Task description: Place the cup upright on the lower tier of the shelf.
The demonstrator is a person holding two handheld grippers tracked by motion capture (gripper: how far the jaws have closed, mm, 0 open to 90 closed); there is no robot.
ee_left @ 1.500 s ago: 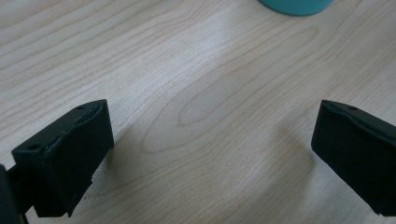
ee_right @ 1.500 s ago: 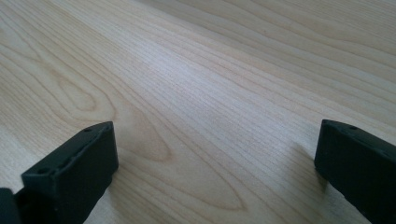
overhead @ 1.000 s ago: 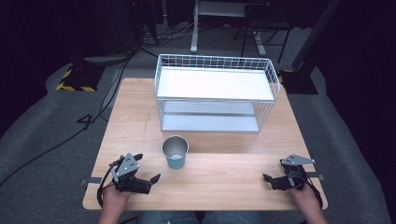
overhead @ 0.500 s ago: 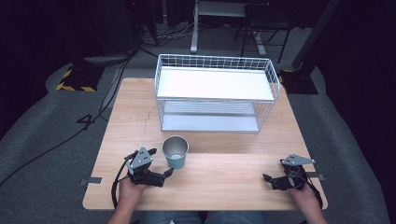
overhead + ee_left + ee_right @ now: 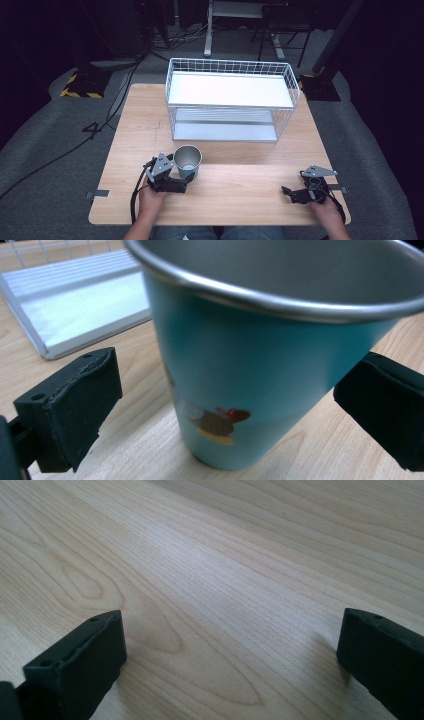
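Note:
A teal metal cup point(image 5: 188, 161) with a steel rim stands upright near the middle of the wooden table point(image 5: 235, 160). My left gripper point(image 5: 181, 183) is at the cup's near left side, open. In the left gripper view the cup point(image 5: 260, 365) stands between the two black jaws with a gap on each side; a small cartoon print is low on its wall. My right gripper point(image 5: 289, 192) rests low at the table's near right, open, and the right gripper view has bare wood point(image 5: 215, 590) between its jaws.
A white wire two-level rack point(image 5: 231, 100) with white shelf plates stands at the back of the table; its lower shelf point(image 5: 70, 300) lies beyond the cup. Dark floor, cables and stands surround the table.
My left gripper has moved right and forward from the near left corner until its jaws flank the cup. The right gripper has stayed still.

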